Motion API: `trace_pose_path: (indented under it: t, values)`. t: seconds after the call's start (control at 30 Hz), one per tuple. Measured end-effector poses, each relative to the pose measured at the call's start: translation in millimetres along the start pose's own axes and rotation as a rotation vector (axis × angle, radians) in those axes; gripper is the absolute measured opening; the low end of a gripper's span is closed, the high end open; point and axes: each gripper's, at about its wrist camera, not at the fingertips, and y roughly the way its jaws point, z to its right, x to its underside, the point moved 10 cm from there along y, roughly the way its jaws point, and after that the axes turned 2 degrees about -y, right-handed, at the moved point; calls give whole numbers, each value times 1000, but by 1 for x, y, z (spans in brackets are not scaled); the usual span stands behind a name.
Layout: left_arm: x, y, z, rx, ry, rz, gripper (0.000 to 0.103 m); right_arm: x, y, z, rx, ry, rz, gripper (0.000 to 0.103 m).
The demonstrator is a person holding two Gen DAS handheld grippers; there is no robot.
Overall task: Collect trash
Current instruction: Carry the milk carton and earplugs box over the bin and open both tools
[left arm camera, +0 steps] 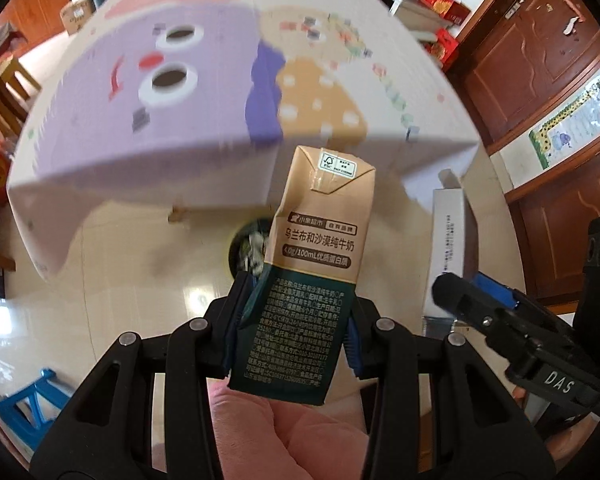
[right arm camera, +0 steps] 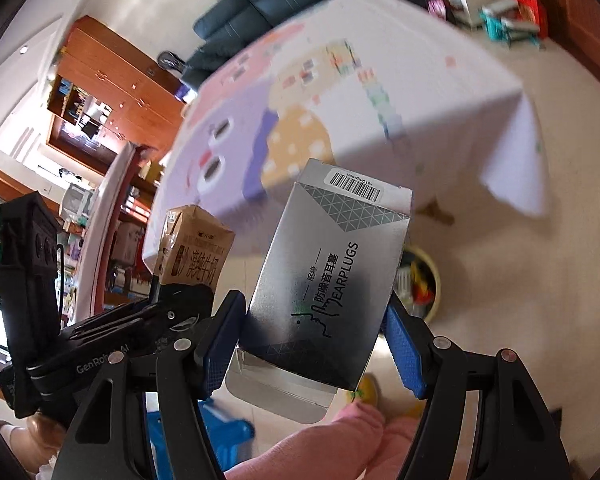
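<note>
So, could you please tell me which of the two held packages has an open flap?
The silver earplugs box in the right gripper: its bottom flap hangs open. The milk carton in the left gripper is folded shut.

The milk carton [left arm camera: 312,264] is matt printed paperboard, the earplug box [right arm camera: 324,280] a glossy silver card with a metallic sheen, the grippers' fingers [right arm camera: 404,350] matt black plastic with ribbed blue pads, the tablecloth [left arm camera: 204,92] soft printed cloth, and the floor [left arm camera: 140,300] glossy pale tile.
</note>
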Motion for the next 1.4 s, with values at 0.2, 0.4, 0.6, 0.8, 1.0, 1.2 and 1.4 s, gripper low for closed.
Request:
trace_pose_path:
  t: [0.2,0.4,0.6,0.8,1.0,1.2,1.4]
  values:
    - [28,43,-10,13,-15,-65,38,25,42,17,7,19,-62,68]
    - [33,112,-22,43,-26,-110,38,27,101,53,38,50,-84,68]
    - [25,192,-33,92,-73,-109,38,31,178,98,65,71,-128,69]
    - [18,267,-52,142,-89,-100,38,26,255,143,96,43,-167,69]
    - [20,320,-64,110,-78,-112,46,22,319,166,91,-12,-220,71]
    - [20,338,-82,50,-91,-105,68,24,353,178,127,-46,-234,80]
    - [29,332,-97,11,-98,-89,68,32,358,179,180,-95,-232,80]
